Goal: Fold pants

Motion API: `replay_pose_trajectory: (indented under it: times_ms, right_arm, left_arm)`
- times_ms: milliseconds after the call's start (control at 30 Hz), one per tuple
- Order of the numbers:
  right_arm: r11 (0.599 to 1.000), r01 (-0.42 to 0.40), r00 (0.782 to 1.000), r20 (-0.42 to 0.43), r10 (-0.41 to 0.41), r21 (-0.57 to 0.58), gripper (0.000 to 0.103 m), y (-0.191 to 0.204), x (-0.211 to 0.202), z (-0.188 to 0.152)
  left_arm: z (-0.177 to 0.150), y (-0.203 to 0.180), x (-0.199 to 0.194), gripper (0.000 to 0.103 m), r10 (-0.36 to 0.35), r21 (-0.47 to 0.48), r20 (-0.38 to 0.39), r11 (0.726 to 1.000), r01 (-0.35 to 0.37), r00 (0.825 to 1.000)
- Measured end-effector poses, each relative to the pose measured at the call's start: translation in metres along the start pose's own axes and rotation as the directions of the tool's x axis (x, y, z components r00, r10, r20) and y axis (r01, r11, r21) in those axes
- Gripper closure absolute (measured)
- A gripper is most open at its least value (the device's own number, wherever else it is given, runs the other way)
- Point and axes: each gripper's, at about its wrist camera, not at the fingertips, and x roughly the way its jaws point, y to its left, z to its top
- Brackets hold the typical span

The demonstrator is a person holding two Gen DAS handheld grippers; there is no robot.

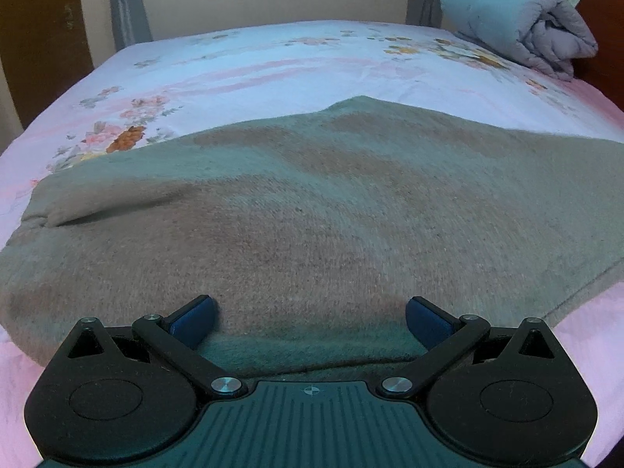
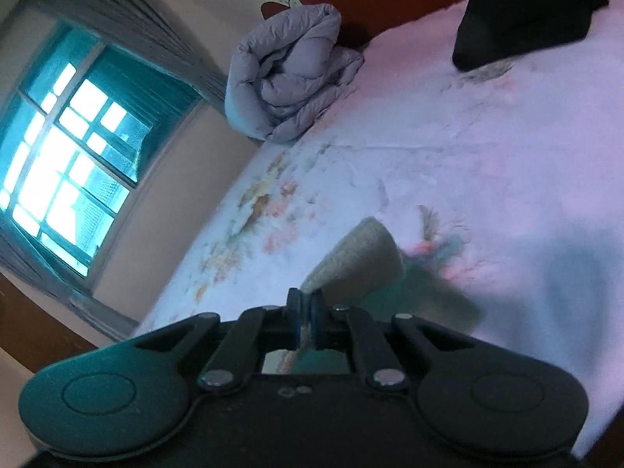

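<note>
Your left gripper (image 1: 310,321) stood wide, its two blue pads (image 1: 193,321) well apart and nothing between them, hovering low over the near edge of the pants (image 1: 312,202). The pants, a grey-brown fleecy pair, lay spread flat on the bed (image 1: 273,62), covering the near half of the floral sheet, with one soft ridge of cloth raised toward the left side of the pants. Beyond the far edge of the pants the sheet showed pink bands and flower prints, and a rolled grey quilt (image 1: 518,25) sat at the far right corner, well apart from the pants and beside the brown headboard (image 1: 600,19). Your right gripper (image 2: 306,321) was closed narrow on a strip of the pants (image 2: 358,261): a thin edge of the same fleecy cloth ran between its pads, and the cloth rose from the gripper in a small lifted flap above the sheet, casting a shadow just beside it. That view was rolled hard to one side, so the bed (image 2: 507,163) ran on a slant. From the held flap, the quilt (image 2: 288,82) lay far up the bed against the headboard, a dark shape (image 2: 522,11) rested on the sheet near the top right, too dim for you to tell what it was, and a barred window (image 2: 66,163) with grey curtains glowed on the wall to the left.
</note>
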Motion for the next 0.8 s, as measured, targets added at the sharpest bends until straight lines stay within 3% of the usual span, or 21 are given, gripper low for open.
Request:
replay_pose_trajectory:
  times_ms: [33,100,167,300,367,433,533,633,733,800]
  right_arm:
    - [0.999,0.046,0.999,-0.023,-0.045,0.005,0.103,-0.015,0.006,-0.007]
    - [0.981,0.142,0.982,-0.143,-0.123,0.134,0.103,-0.067,0.032,-0.024]
    - [0.969,0.107,0.987,-0.143,-0.076,0.222,0.103,-0.092,0.033,-0.037]
    - [0.968,0.092,0.992,-0.110,-0.067,0.232,0.099,-0.092,0.027,-0.038]
    - [0.975,0.123,0.988,-0.114,-0.102,0.187,0.103,-0.079,0.028,-0.029]
    - [0.995,0.094,0.993,-0.077,-0.091,0.036,0.103,-0.041,0.027,-0.016]
    - [0.991,-0.036,0.999,-0.028,0.032,-0.129,0.103,0.029,0.020,0.012]
    - [0.962,-0.148,0.988,0.009,0.154,-0.228,0.103,0.087,0.008,0.035]
    - [0.946,-0.210,0.972,0.053,0.229,-0.247,0.103,0.098,-0.009,0.040]
    - [0.957,-0.190,0.977,0.057,0.207,-0.221,0.103,0.074,-0.011,0.031]
  left_arm:
    - [-0.001,0.001,0.000,0.000,-0.004,0.000,0.002,1.000,0.004,1.000]
    - [-0.001,0.002,0.000,0.000,-0.009,0.002,0.002,1.000,0.009,1.000]
    - [0.000,0.003,-0.001,0.000,-0.012,0.004,-0.004,1.000,0.012,1.000]
    - [-0.002,0.002,-0.001,0.000,-0.010,0.005,-0.003,1.000,0.010,1.000]
    - [-0.002,0.003,0.000,0.000,-0.008,0.005,-0.001,1.000,0.008,1.000]
    - [-0.002,0.002,0.000,0.000,-0.006,0.004,0.001,1.000,0.006,1.000]
    - [-0.003,0.001,0.000,0.000,-0.001,0.003,0.003,1.000,0.001,1.000]
    - [-0.003,0.001,-0.001,0.000,0.001,0.000,0.000,1.000,-0.001,1.000]
    - [-0.003,0.002,-0.001,0.000,-0.001,-0.003,0.006,1.000,0.001,1.000]
    - [-0.005,0.002,-0.001,0.000,0.000,-0.004,0.013,1.000,0.000,1.000]
